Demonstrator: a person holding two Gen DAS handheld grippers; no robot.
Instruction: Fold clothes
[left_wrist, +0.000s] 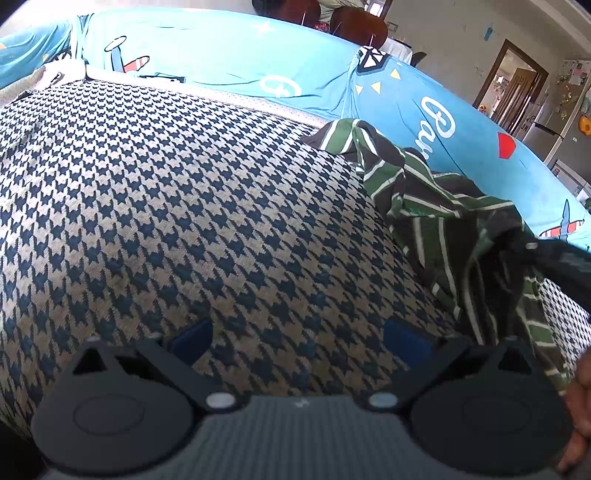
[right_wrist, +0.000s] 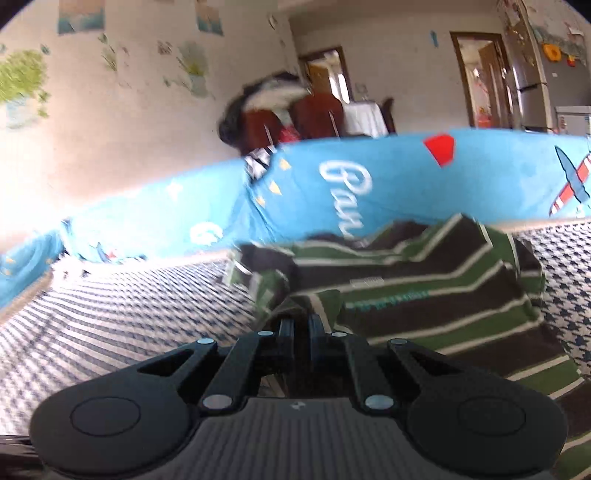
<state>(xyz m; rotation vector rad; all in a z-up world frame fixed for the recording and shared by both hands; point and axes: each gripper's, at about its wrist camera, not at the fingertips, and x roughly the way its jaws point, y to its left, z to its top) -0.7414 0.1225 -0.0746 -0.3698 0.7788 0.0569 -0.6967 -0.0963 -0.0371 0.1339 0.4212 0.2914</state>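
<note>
While the folding had barely begun, the striped shirt (right_wrist: 436, 295) lay crumpled toward three o'clock on the checked cover (left_wrist: 166, 206), against the blue sheet (left_wrist: 229, 55). The right gripper (right_wrist: 301, 326) had its jaws nearly together, pinching a fold of shirt at its near edge. The left gripper (left_wrist: 297, 339) hung wide apart at six o'clock, holding nothing. Spreading and every fold remained.
</note>
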